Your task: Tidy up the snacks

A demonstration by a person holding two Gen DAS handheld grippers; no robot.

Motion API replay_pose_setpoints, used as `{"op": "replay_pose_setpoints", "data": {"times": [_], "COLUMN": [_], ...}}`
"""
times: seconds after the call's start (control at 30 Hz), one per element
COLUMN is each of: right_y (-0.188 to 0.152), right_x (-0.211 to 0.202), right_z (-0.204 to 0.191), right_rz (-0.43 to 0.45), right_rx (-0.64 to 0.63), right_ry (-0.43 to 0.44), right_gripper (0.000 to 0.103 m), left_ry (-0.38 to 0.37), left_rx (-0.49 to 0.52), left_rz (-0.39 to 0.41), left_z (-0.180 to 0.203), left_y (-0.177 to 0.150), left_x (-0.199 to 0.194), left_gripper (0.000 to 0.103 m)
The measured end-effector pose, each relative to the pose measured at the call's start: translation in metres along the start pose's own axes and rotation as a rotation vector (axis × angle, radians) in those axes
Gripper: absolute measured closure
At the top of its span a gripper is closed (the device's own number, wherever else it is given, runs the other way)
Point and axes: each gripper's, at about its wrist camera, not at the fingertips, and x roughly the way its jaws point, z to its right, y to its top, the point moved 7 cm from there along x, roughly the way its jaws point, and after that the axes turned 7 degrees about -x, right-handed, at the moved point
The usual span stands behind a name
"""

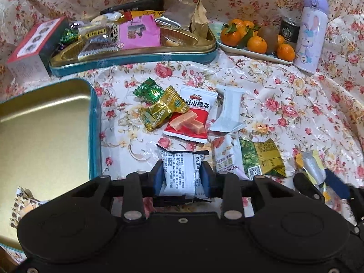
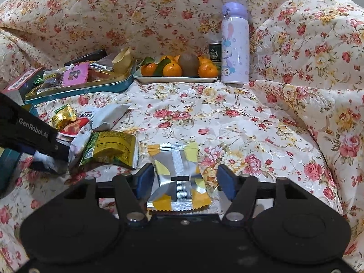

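Two tins sit on the flowered cloth point(image 2: 227, 118): an empty gold tray point(image 1: 45, 127) at left, and a far tin point(image 1: 136, 56) heaped with snacks. Fruit plate point(image 1: 252, 52) and bunny bottle point(image 1: 311, 31) stand beyond. Loose packets lie between, among them a red-and-white packet point(image 1: 193, 116) and gold candy point(image 1: 159, 111). Left gripper point(image 1: 182, 177): pads clamped on a white packet point(image 1: 179, 173). Right gripper point(image 2: 185, 179): fingers apart, one pad beside a silver-yellow packet point(image 2: 177, 177), the other clear of it.
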Motion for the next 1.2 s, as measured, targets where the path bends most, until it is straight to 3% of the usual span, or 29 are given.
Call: {"op": "replay_pose_setpoints", "data": {"times": [0.03, 0.07, 0.27, 0.63, 0.9, 1.2], "right_y": [0.000, 0.001, -0.006, -0.037, -0.065, -0.072], "right_x": [-0.002, -0.003, -0.024, -0.101, -0.134, -0.146], "right_z": [-0.001, -0.002, -0.008, -0.038, -0.082, -0.145], "right_rz": [-0.002, -0.009, -0.035, -0.058, -0.146, -0.228], "right_rx": [-0.003, -0.005, 0.040, 0.056, 0.001, -0.100], "right_ry": [0.006, 0.011, 0.075, 0.180, 0.295, 0.448], "right_gripper": [0.059, 0.060, 0.061, 0.061, 0.061, 0.061], "left_ry": [-0.007, -0.011, -0.030, -0.044, -0.033, 0.009], "left_rx": [-0.009, -0.019, -0.027, 0.003, -0.021, -0.074], "left_rz": [-0.005, -0.010, -0.031, -0.047, -0.086, -0.056], "left_z": [-0.002, -0.003, -0.008, -0.031, -0.067, -0.127], "left_y": [-0.001, -0.002, -0.022, -0.087, -0.128, -0.127], "left_x": [-0.001, -0.003, -0.027, -0.079, -0.101, -0.128], "left_gripper": [0.062, 0.062, 0.062, 0.062, 0.062, 0.062]}}
